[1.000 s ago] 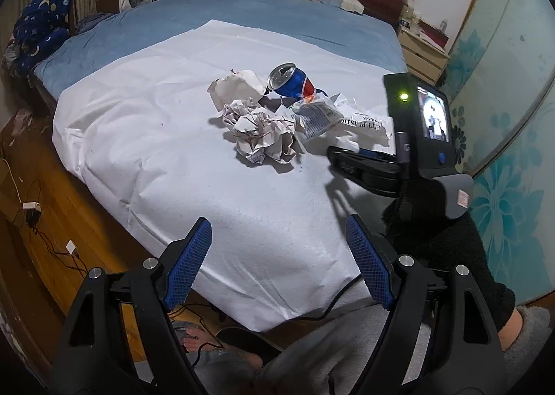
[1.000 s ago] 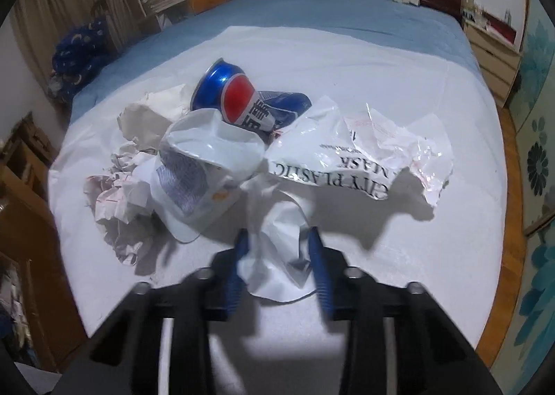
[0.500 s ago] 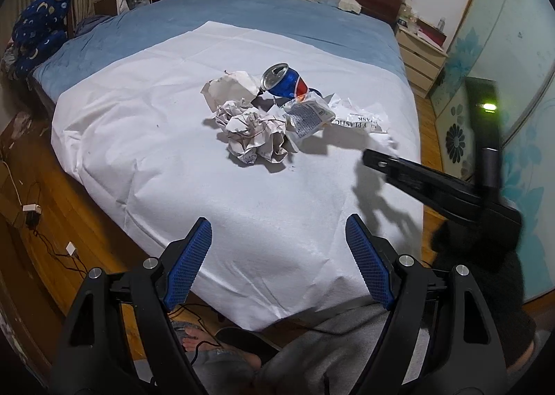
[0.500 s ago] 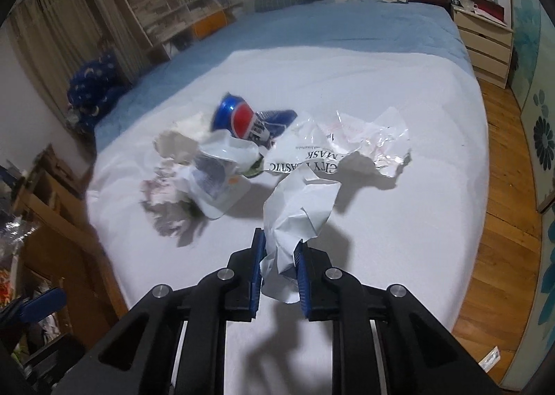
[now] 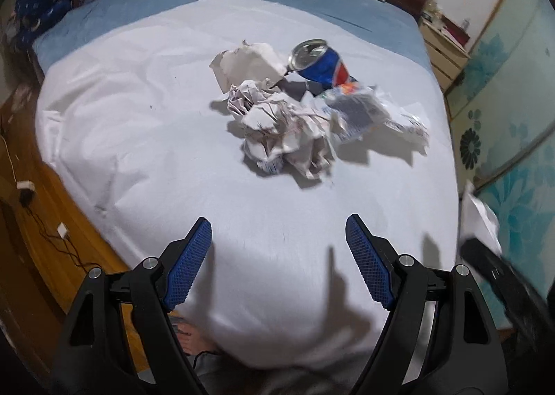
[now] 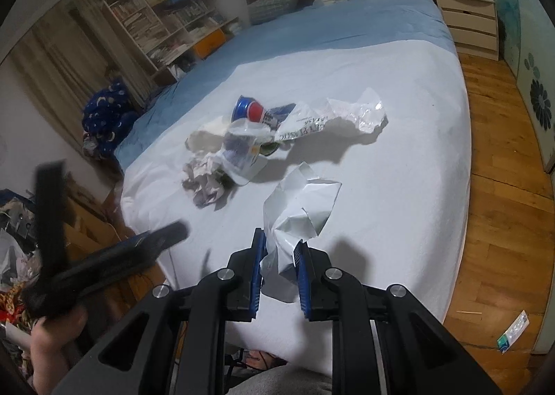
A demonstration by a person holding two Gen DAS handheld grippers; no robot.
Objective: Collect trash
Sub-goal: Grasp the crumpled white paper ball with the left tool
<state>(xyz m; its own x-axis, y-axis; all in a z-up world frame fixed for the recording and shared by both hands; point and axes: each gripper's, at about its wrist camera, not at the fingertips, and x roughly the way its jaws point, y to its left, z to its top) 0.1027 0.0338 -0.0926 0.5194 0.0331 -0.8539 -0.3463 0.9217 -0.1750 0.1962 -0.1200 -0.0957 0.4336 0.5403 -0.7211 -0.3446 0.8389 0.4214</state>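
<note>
Right now my right gripper (image 6: pixel 280 252) is clamped on a crumpled white wrapper (image 6: pixel 301 202), lifted off the white sheet (image 6: pixel 399 159). My left gripper (image 5: pixel 279 256) hangs wide apart with nothing in it, over the near edge of that sheet. Farther up the sheet sits the trash pile: crumpled paper (image 5: pixel 286 131) nearest, a printed plastic bag (image 6: pixel 333 117) beside it, and a crushed Pepsi can (image 5: pixel 321 60) behind.
</note>
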